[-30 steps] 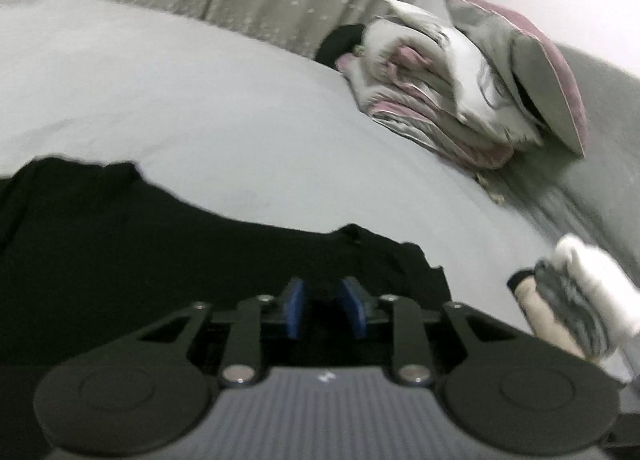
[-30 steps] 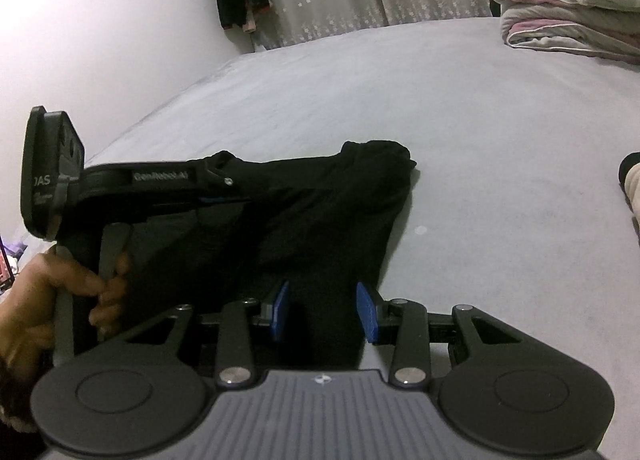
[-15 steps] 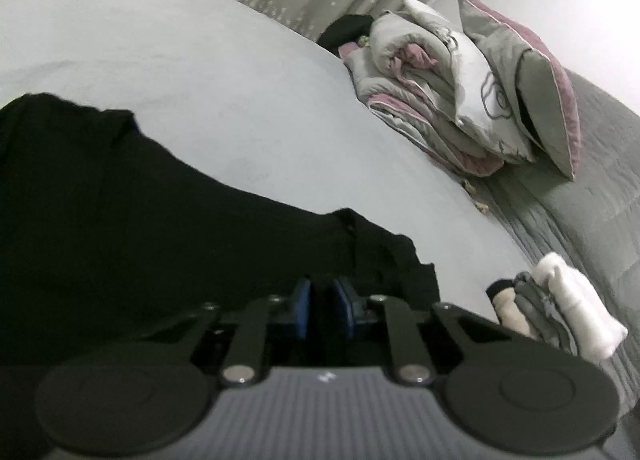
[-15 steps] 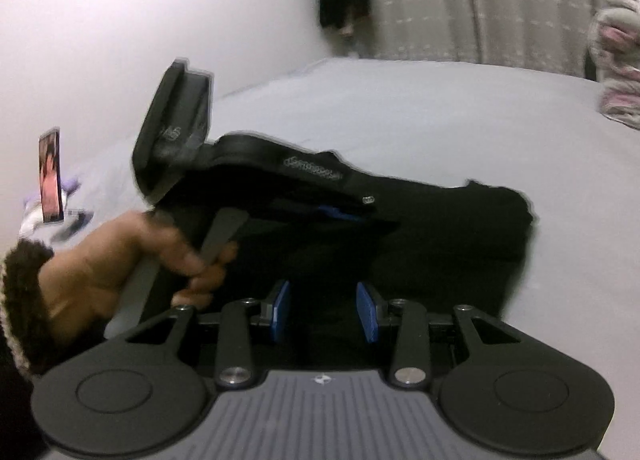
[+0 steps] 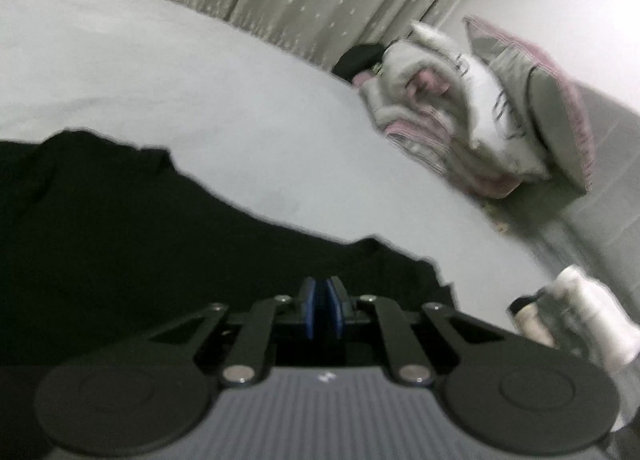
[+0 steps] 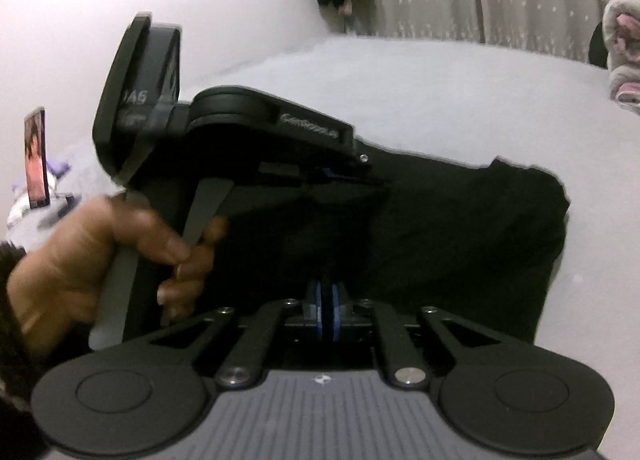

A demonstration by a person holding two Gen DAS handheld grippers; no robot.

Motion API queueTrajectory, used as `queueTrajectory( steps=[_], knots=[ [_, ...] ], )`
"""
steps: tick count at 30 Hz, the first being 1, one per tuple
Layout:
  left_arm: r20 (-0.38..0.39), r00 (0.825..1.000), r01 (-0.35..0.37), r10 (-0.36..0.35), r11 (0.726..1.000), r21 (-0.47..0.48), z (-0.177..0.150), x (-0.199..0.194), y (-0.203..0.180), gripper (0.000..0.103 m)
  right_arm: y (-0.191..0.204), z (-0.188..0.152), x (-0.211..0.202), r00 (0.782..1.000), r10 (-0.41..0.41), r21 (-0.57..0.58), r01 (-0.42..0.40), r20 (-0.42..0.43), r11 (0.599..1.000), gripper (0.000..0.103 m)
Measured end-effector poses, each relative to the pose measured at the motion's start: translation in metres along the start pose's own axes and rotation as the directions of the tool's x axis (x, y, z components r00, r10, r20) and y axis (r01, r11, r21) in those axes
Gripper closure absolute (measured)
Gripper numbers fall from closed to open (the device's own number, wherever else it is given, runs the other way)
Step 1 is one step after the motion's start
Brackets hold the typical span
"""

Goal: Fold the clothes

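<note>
Your left gripper (image 5: 322, 306) is clamped down, its blue pads nearly meeting over the near edge of the black garment (image 5: 120, 244), which lies spread across the grey bed (image 5: 200, 80). Your right gripper (image 6: 325, 314) is closing at this moment, its pads almost together over the same dark cloth near its near edge. In both views the cloth at the pads is black against black, so you cannot be sure how much fabric, or how many layers, either pinch has caught.

That is the main risk: lift now and a shallow bite may slip out, or one gripper may carry a single layer while the other carries two, and the fold comes out skewed.

Your left hand (image 6: 100, 260) and its gripper body sit just left of the right gripper, so the two pinches are close together. Lifting from such a narrow hold would likely let the far right end (image 6: 528, 212) sag and drag.

The folded bedding (image 5: 460, 120) and the small pile of clothes (image 5: 576, 316) at the right look well apart from the garment.
</note>
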State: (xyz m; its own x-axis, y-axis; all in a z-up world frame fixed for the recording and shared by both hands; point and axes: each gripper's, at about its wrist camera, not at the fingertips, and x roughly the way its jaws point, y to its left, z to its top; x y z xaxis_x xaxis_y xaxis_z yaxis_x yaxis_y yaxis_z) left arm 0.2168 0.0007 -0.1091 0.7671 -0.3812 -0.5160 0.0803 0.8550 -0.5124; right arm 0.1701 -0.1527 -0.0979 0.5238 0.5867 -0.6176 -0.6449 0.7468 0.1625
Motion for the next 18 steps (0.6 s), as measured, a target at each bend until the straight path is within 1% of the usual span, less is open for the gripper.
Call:
queueTrajectory(
  steps=[1,2,3,4,5,6,7,8,9,14,17,18],
  knots=[
    [-0.008,1.000,0.004,-0.004,1.000,0.004,-0.001,0.002,0.000,0.083,0.000,0.001,0.000,1.000,0.007,0.008,-0.007,0.000,1.000,0.086],
    [-0.007,1.000,0.017,-0.017,1.000,0.006,-0.001,0.001,-0.002,0.071,-0.001,0.002,-0.001,1.000,0.020,0.021,-0.020,0.002,1.000,0.081],
    [-0.003,1.000,0.025,-0.025,1.000,0.007,-0.001,-0.001,-0.003,0.063,-0.003,0.003,-0.004,0.999,0.035,0.035,-0.036,0.012,0.999,0.075],
    [0.002,1.000,0.027,-0.027,1.000,0.012,0.000,-0.003,-0.004,0.049,-0.004,0.004,-0.006,0.999,0.040,0.045,-0.041,0.027,0.998,0.072],
    [0.007,1.000,0.019,-0.019,1.000,0.020,0.001,-0.006,-0.007,0.042,-0.005,0.005,-0.008,0.998,0.038,0.050,-0.040,0.042,0.998,0.071],
    [0.010,1.000,0.005,-0.005,1.000,0.030,0.003,-0.008,-0.009,0.040,-0.005,0.005,-0.010,0.998,0.033,0.057,-0.036,0.053,0.998,0.068],
    [0.012,1.000,-0.010,0.009,0.999,0.037,0.004,-0.010,-0.011,0.034,-0.006,0.005,-0.011,0.998,0.029,0.067,-0.033,0.062,0.997,0.063],
    [0.014,1.000,-0.024,0.024,0.999,0.041,0.006,-0.013,-0.012,0.028,-0.008,0.005,-0.011,0.998,0.023,0.077,-0.028,0.065,0.997,0.061],
    [0.018,0.999,-0.036,0.035,0.998,0.042,0.008,-0.017,-0.012,0.025,-0.009,0.005,-0.010,0.998,0.016,0.087,-0.021,0.063,0.996,0.058],
    [0.050,0.993,-0.104,0.102,0.994,0.037,0.020,-0.042,-0.005,0.009,-0.015,0.006,-0.009,0.998,-0.029,0.129,0.022,0.054,0.991,0.056],
    [0.054,0.987,-0.157,0.154,0.987,0.043,0.025,-0.053,0.003,0.007,-0.016,0.009,-0.013,0.996,-0.051,0.126,0.042,0.068,0.991,0.054],
    [0.051,0.984,-0.175,0.173,0.984,0.040,0.026,-0.055,0.006,0.007,-0.016,0.010,-0.015,0.996,-0.056,0.123,0.046,0.076,0.991,0.051]
  ],
)
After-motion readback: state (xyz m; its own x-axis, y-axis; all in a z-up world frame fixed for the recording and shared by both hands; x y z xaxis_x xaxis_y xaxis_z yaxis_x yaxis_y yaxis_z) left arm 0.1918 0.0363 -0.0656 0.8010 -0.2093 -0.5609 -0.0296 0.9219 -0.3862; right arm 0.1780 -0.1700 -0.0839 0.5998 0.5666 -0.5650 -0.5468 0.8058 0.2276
